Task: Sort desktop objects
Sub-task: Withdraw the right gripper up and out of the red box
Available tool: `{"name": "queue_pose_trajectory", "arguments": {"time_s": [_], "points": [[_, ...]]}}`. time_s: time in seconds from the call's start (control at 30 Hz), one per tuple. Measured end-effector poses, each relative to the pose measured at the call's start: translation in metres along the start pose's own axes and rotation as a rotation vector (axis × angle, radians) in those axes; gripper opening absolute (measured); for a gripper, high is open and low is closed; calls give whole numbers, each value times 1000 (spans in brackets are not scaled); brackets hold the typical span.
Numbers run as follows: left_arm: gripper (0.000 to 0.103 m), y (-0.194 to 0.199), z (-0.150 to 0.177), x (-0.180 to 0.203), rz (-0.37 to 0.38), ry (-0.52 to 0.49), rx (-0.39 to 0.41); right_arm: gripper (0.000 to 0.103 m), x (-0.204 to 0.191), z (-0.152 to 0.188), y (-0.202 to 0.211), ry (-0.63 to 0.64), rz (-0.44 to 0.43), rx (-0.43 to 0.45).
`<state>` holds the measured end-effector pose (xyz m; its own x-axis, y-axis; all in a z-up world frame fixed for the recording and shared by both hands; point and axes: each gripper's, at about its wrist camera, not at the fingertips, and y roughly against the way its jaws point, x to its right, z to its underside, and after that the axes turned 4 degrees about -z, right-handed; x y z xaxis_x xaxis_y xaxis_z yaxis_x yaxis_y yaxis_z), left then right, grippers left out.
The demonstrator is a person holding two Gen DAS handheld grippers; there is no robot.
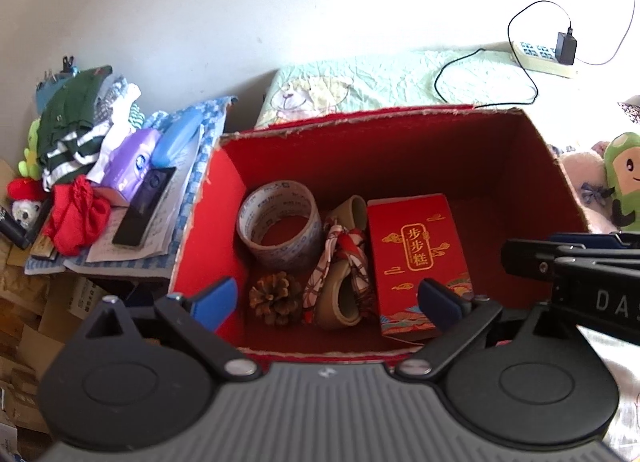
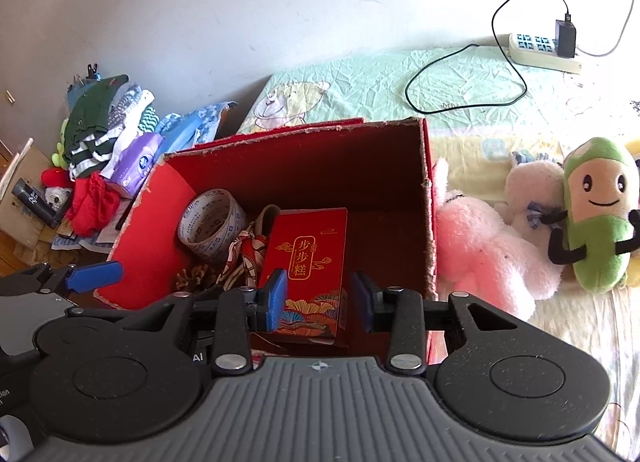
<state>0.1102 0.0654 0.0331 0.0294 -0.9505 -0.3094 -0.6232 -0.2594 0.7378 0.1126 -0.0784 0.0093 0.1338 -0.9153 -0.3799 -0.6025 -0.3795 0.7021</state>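
Observation:
An open red cardboard box (image 1: 400,149) (image 2: 304,157) stands on the bed. Inside lie a roll of printed tape (image 1: 280,221) (image 2: 212,221), a pine cone (image 1: 276,298) (image 2: 196,278), a patterned scarf (image 1: 344,258) (image 2: 248,250) wound around tan rolls, and a red gift packet (image 1: 416,254) (image 2: 308,250) with gold characters. My left gripper (image 1: 328,302) hovers over the box's near edge, wide open and holding nothing. My right gripper (image 2: 320,300) hangs above the near end of the red packet, its blue pads (image 2: 276,298) apart and not touching it.
Left of the box, a side table holds clothes (image 1: 76,121), a purple tissue pack (image 1: 132,165), a red pouch (image 1: 76,217) and a black remote (image 1: 144,209). On the bed to the right lie a pink plush (image 2: 480,250) and a green plush (image 2: 596,213). A power strip (image 2: 540,49) with cable is at the back.

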Motion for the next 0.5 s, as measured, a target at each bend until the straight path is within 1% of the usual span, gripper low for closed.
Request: {"name": "queue_pose_trajectory", "arguments": {"time_s": [0.2, 0.33, 0.5], "points": [[100, 19, 4, 7, -5, 6, 28, 40, 1, 4, 18, 11, -23, 25], [100, 28, 9, 10, -6, 25, 25, 40, 3, 7, 29, 27, -29, 41], [100, 35, 17, 15, -9, 40, 12, 40, 9, 13, 38, 26, -43, 39]]}}
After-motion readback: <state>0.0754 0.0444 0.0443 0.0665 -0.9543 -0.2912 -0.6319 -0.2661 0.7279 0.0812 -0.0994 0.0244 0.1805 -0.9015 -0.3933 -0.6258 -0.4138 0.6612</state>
